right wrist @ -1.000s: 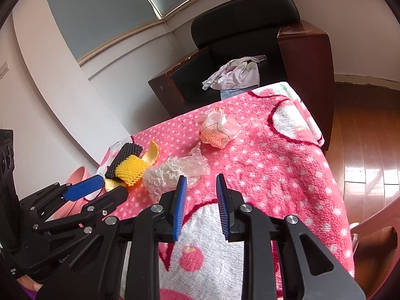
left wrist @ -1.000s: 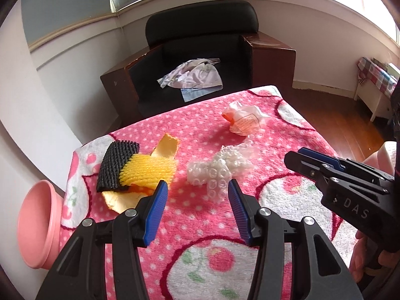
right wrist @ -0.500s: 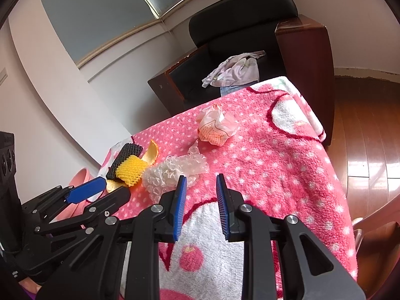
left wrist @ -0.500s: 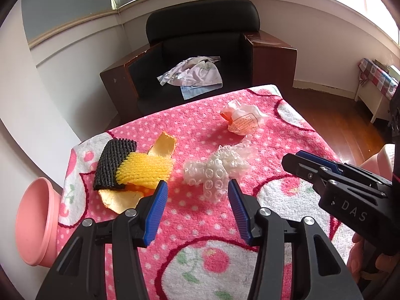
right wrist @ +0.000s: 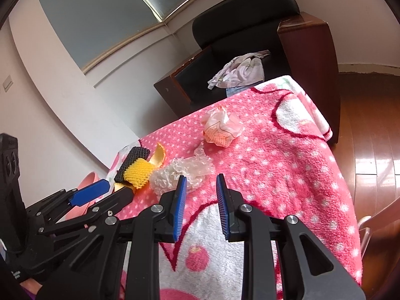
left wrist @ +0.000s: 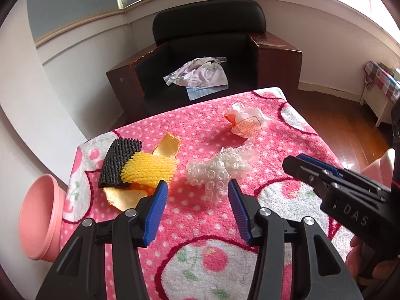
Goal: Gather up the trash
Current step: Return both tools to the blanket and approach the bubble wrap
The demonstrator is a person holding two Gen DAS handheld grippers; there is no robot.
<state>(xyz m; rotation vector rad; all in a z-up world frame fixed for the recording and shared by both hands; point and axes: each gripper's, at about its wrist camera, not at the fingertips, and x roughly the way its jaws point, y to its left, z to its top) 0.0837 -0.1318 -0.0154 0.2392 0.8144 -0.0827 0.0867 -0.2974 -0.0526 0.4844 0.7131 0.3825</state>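
On the pink cloth (left wrist: 200, 225), bubble wrap (left wrist: 220, 172) lies just beyond the left claw (left wrist: 197, 195) — jaws apart, empty.

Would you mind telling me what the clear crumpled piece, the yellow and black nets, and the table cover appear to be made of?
The clear crumpled piece looks like plastic bubble wrap: glossy, see-through, with round air cells. The yellow net and black net look like matte foam mesh, probably fruit sleeves, given the raised open weave. The table cover seems to be fleecy fabric, fuzzy and dull, with a printed pink dotted pattern.
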